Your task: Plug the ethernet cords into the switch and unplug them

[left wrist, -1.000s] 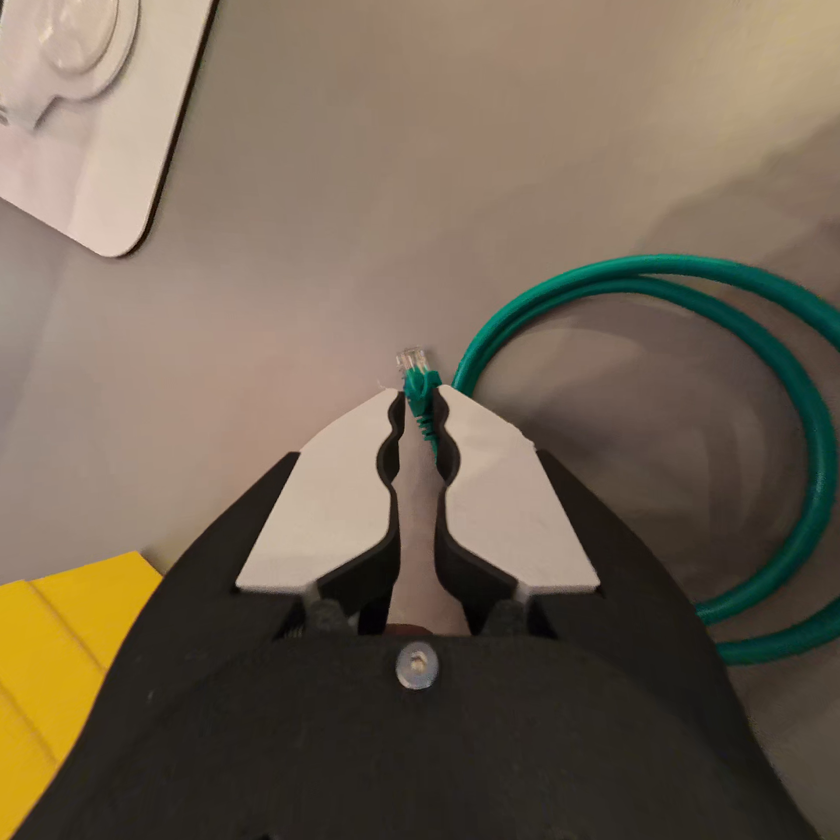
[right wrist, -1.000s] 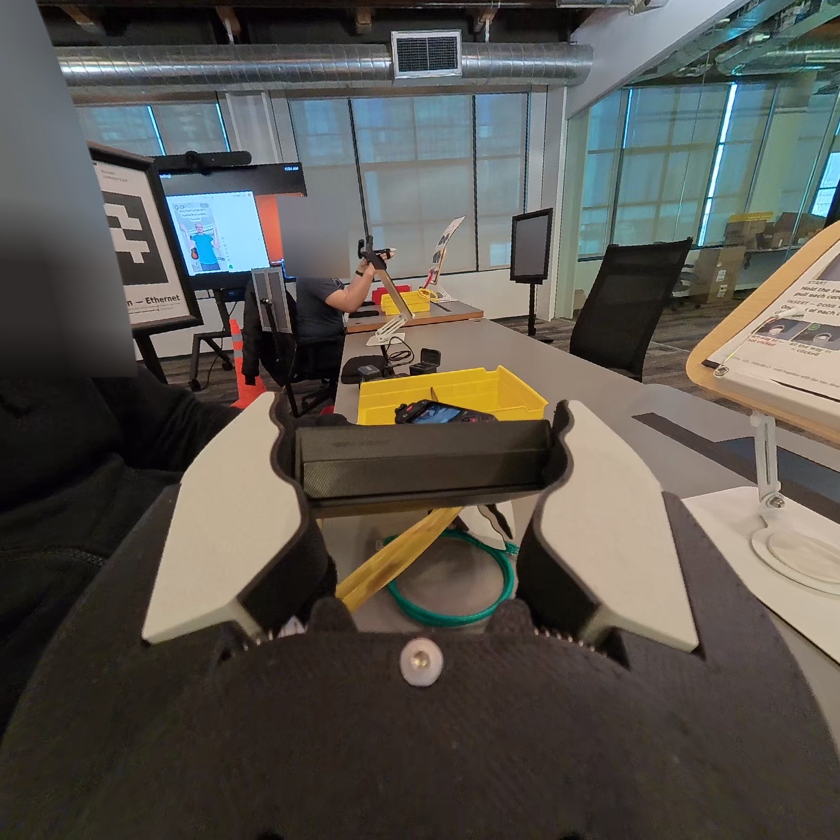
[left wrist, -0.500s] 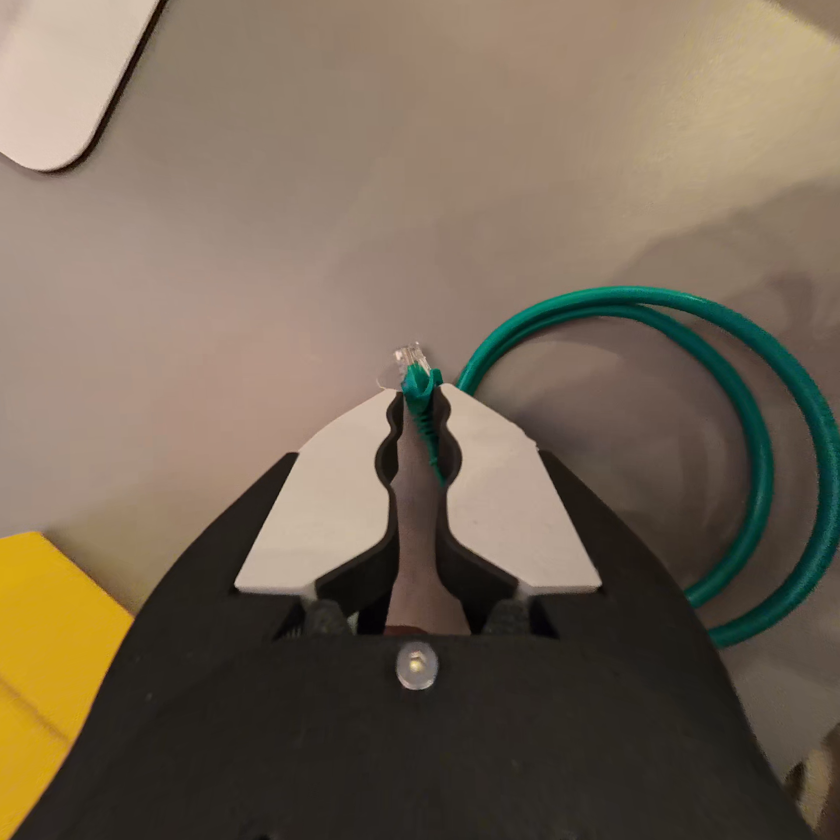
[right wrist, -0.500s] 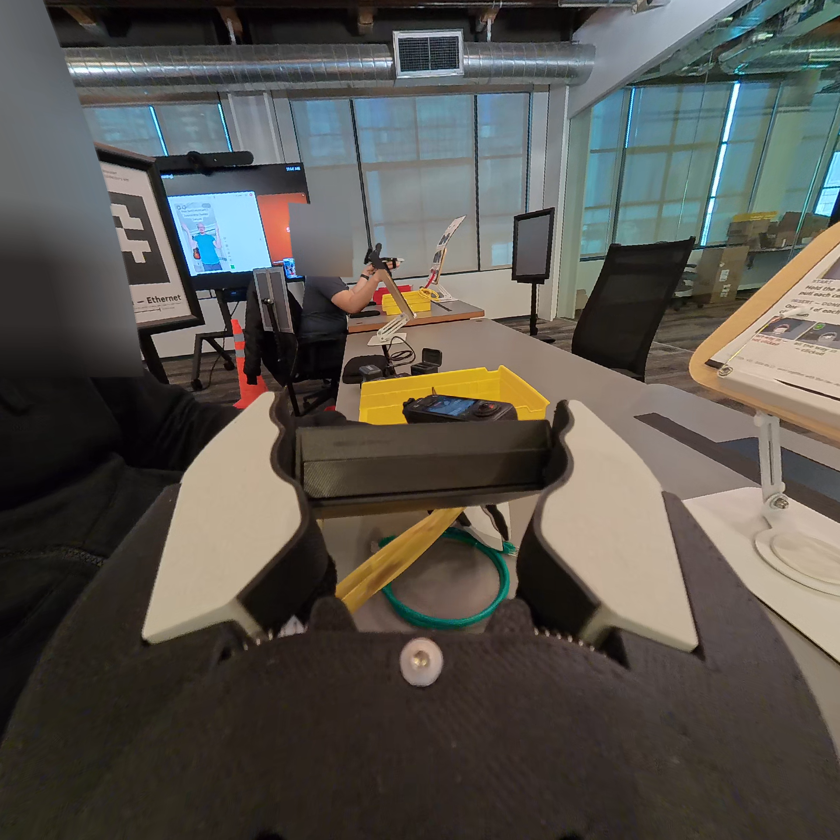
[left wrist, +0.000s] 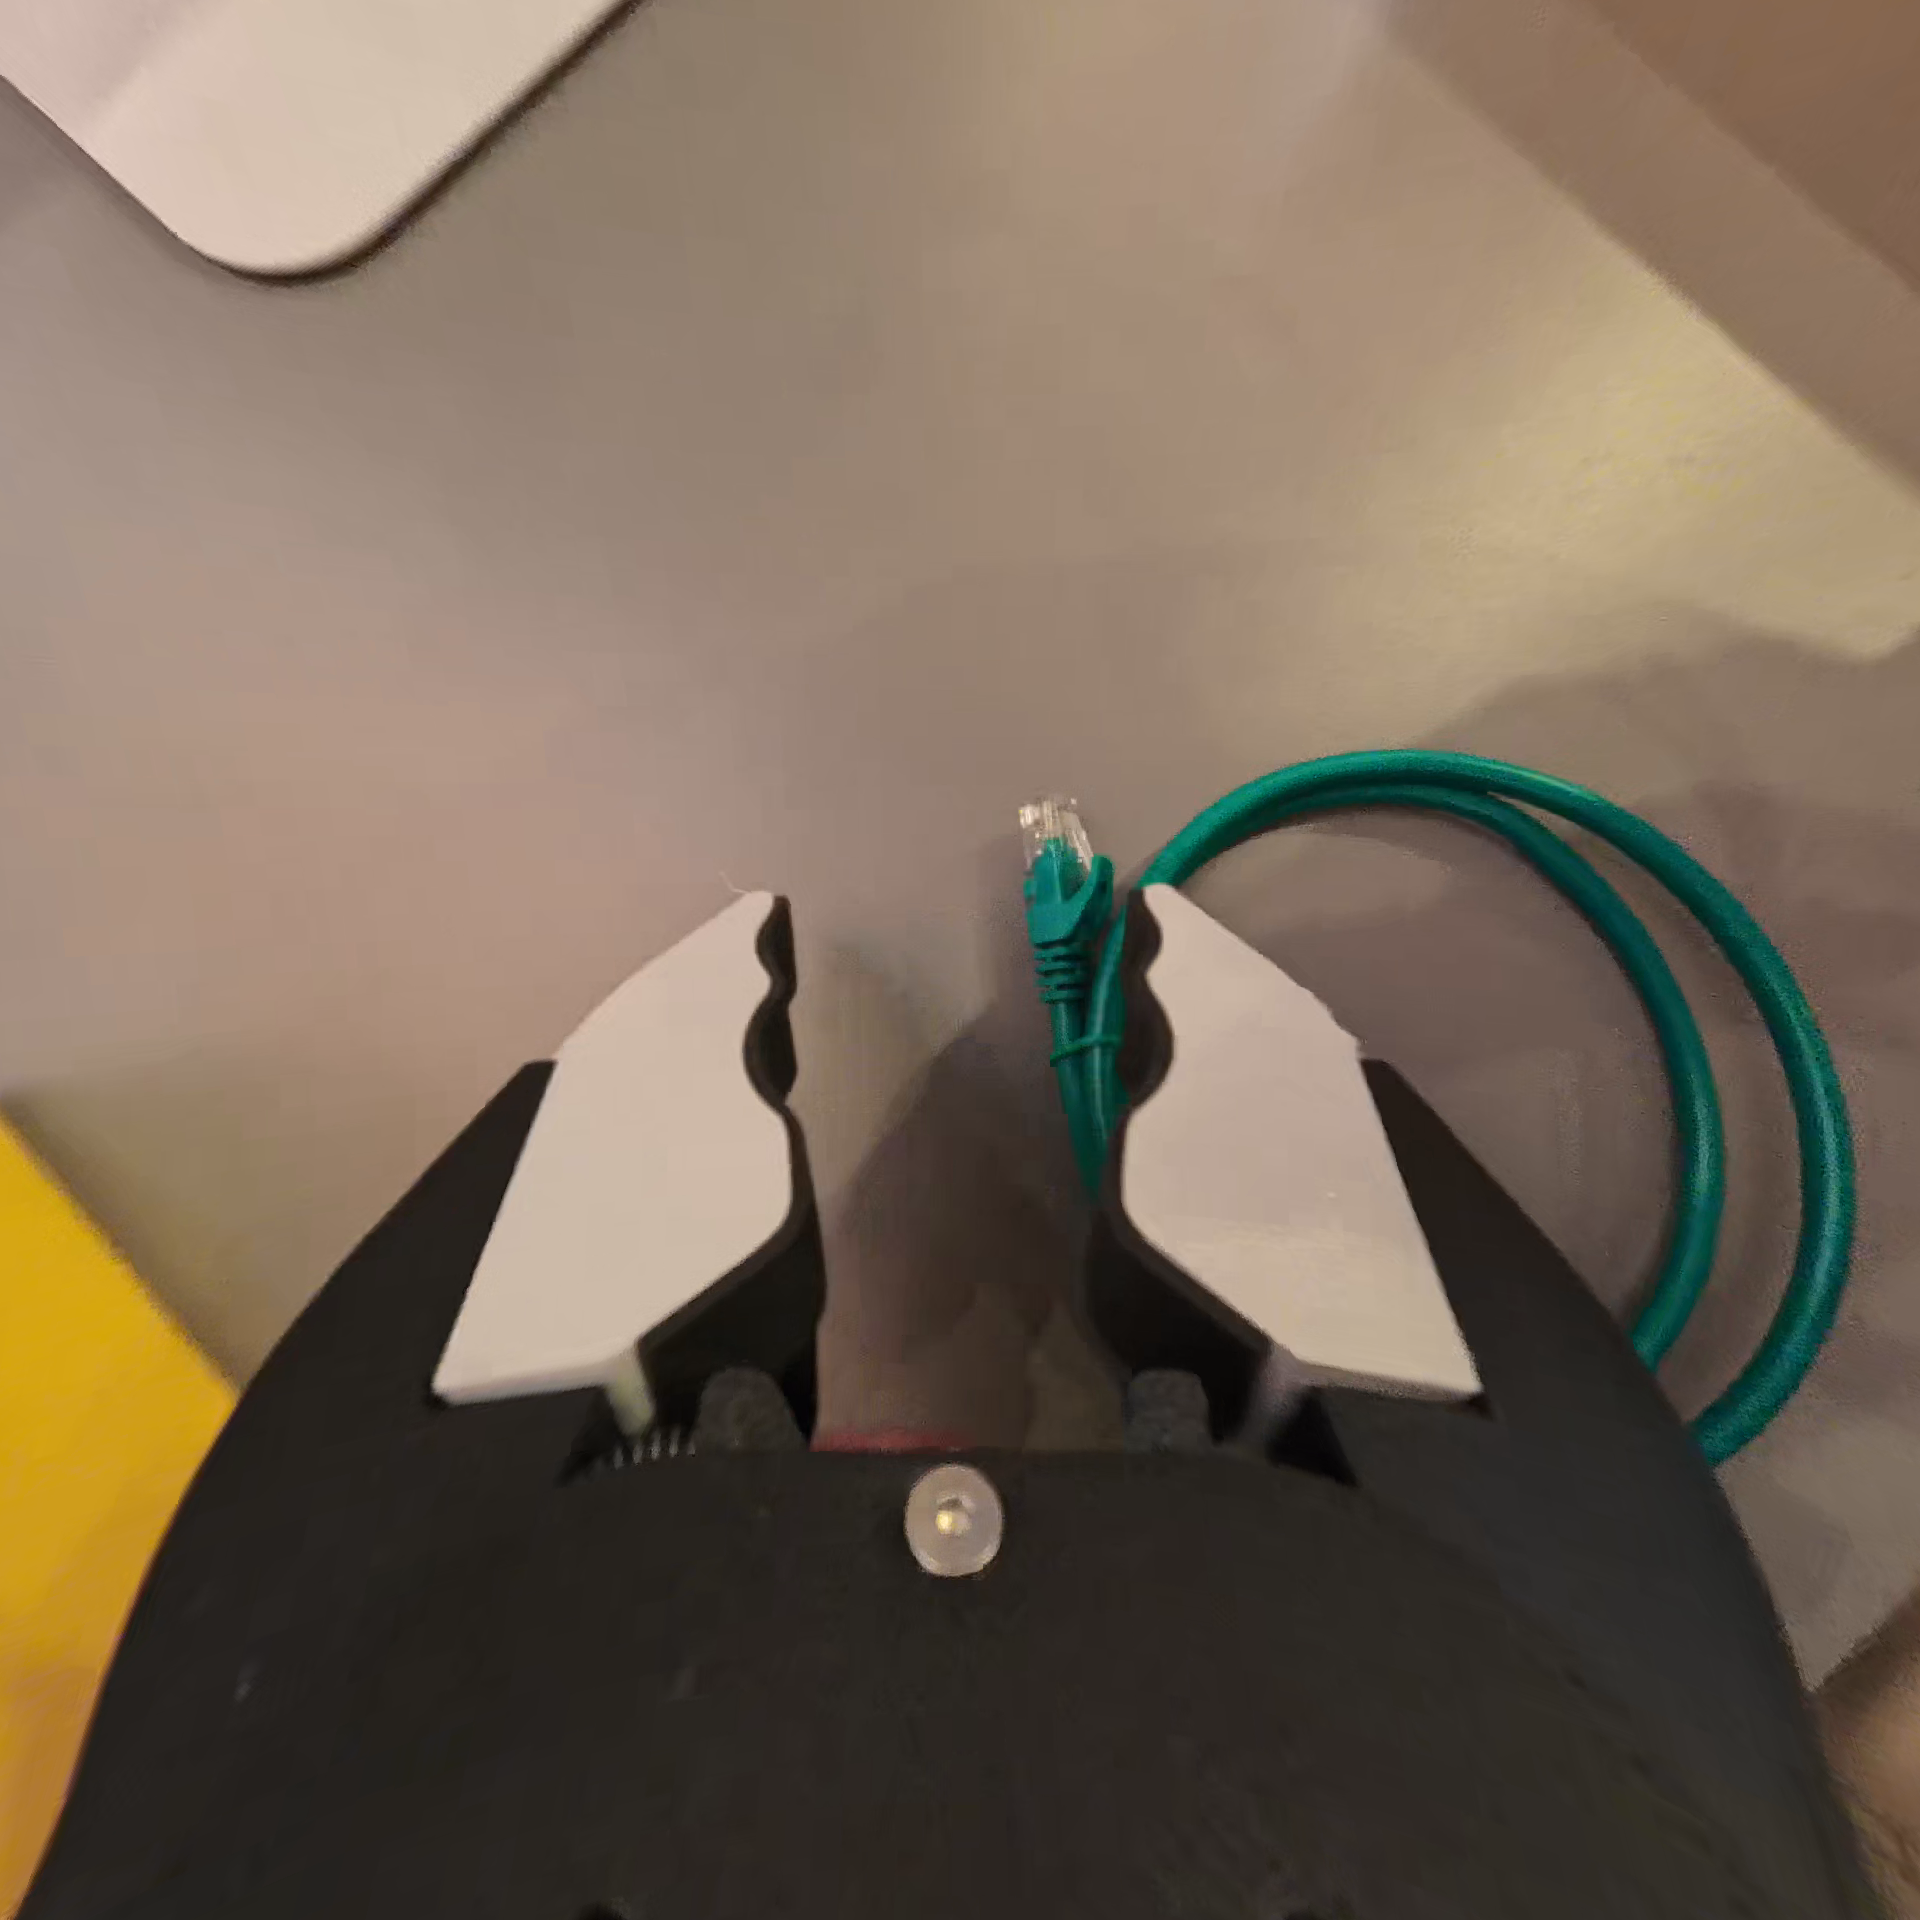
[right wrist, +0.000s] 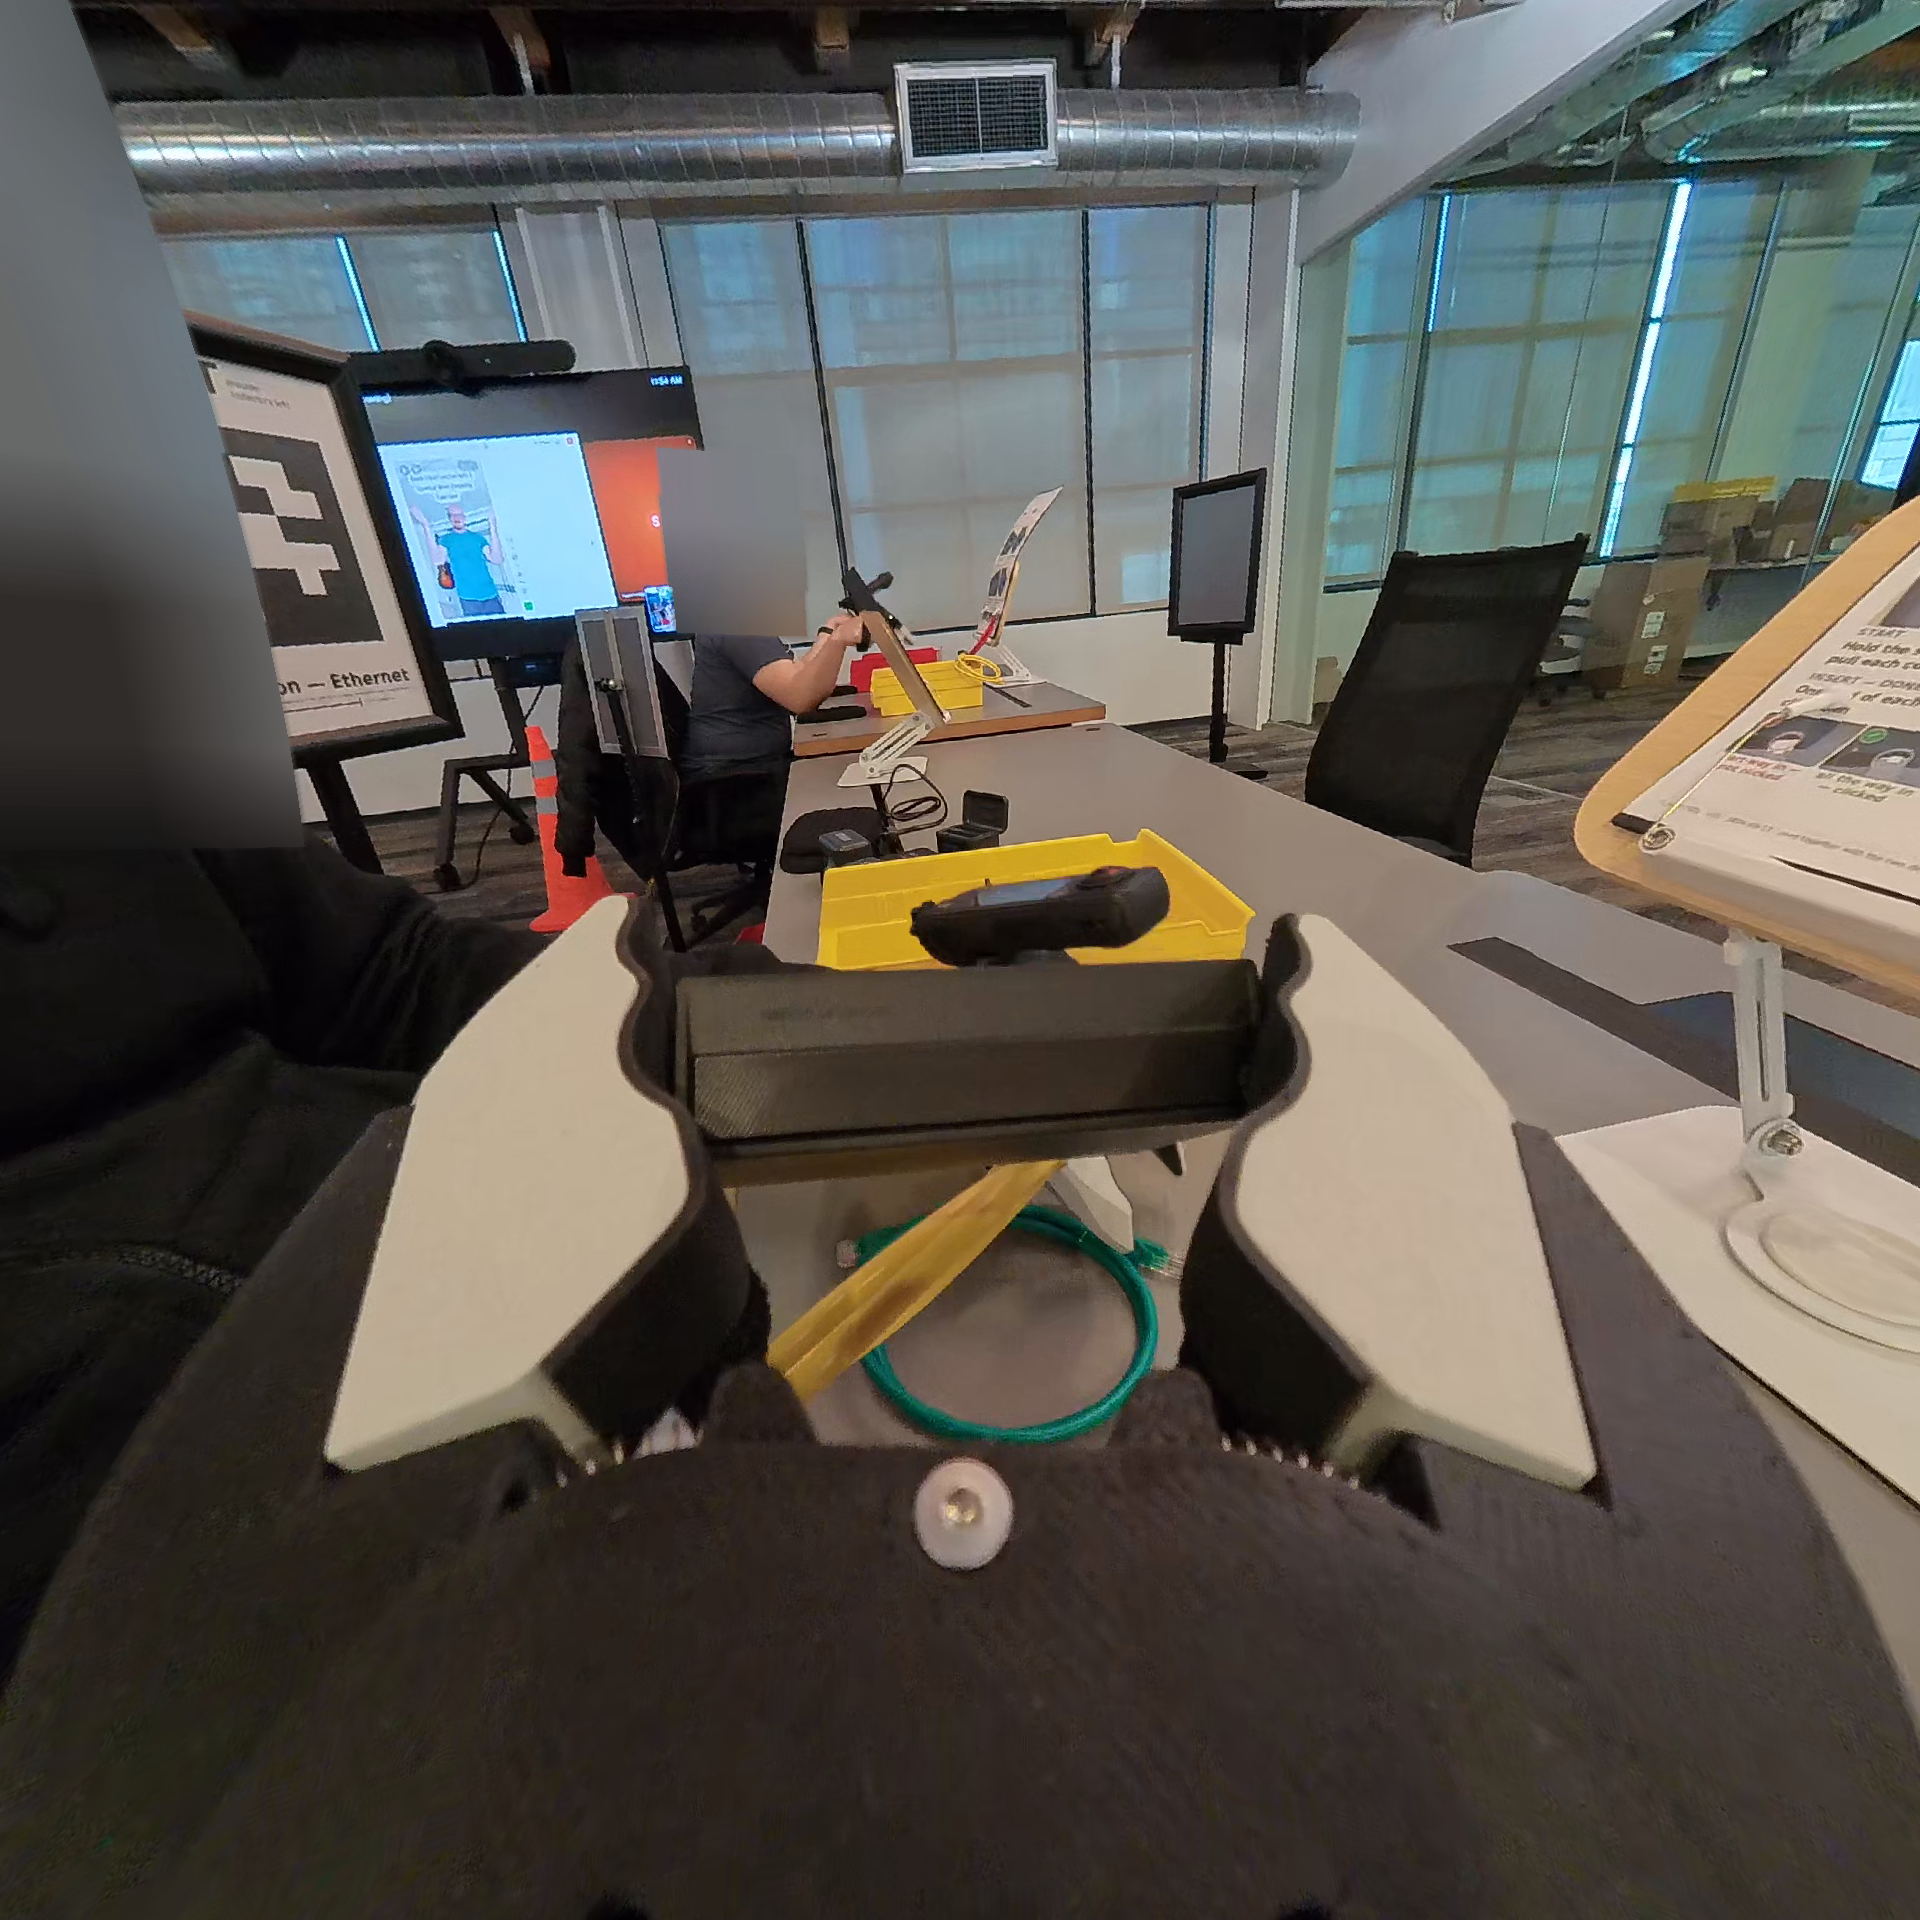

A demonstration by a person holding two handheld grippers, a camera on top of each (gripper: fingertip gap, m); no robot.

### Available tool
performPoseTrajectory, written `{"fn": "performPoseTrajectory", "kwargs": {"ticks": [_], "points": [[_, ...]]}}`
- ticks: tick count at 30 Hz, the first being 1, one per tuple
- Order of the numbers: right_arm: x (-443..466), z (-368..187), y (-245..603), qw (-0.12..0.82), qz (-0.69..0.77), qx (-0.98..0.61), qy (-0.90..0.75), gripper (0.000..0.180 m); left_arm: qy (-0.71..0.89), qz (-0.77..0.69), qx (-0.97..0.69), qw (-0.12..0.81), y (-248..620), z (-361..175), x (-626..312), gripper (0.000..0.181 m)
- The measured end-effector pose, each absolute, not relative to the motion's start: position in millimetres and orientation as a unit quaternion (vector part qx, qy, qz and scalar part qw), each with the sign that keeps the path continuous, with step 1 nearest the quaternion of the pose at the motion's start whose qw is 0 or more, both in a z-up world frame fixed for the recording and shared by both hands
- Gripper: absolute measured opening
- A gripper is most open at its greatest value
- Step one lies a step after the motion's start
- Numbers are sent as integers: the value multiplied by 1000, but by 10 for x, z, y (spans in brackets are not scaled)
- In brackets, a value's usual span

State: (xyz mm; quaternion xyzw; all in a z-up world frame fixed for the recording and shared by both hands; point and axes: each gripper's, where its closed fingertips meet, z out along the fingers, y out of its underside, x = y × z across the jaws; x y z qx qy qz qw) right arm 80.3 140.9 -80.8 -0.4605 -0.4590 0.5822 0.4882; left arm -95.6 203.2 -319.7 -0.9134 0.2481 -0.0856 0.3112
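Note:
In the left wrist view a coiled green ethernet cord [left wrist: 1766, 1039] lies on the grey table, its clear plug [left wrist: 1051, 831] pointing away. My left gripper [left wrist: 956, 914] is open over it; the plug's green boot rests against the inner side of the right finger [left wrist: 1247, 1091]. In the right wrist view my right gripper [right wrist: 961, 987] is shut on the black switch [right wrist: 966, 1049], held level above the table. Below it the green cord [right wrist: 1039, 1403] and a yellow cord [right wrist: 904, 1278] show, with the left gripper's camera [right wrist: 1039, 909] above the switch.
A yellow bin [right wrist: 1039, 894] stands beyond the switch; its edge shows at the lower left of the left wrist view [left wrist: 83, 1403]. A white stand base [right wrist: 1818, 1268] carries a tilted instruction board [right wrist: 1766, 769] on the right. A person sits at a far table.
My left gripper has opened and let go of the green plug, which now lies loose beside the right finger. The right gripper still holds the switch, nearly unmoved.

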Motion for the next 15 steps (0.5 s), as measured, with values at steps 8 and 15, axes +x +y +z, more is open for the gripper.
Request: {"fn": "performPoseTrajectory", "kwargs": {"ticks": [8, 15], "points": [[809, -827, 1416, 486, 586, -459, -458, 108, 551, -19, -796, 250, 1235, -2755, -687, 49], [833, -791, 1404, 490, 588, -454, -456, 108, 735, 116, -647, 167, 853, -3081, -841, 46]]}}
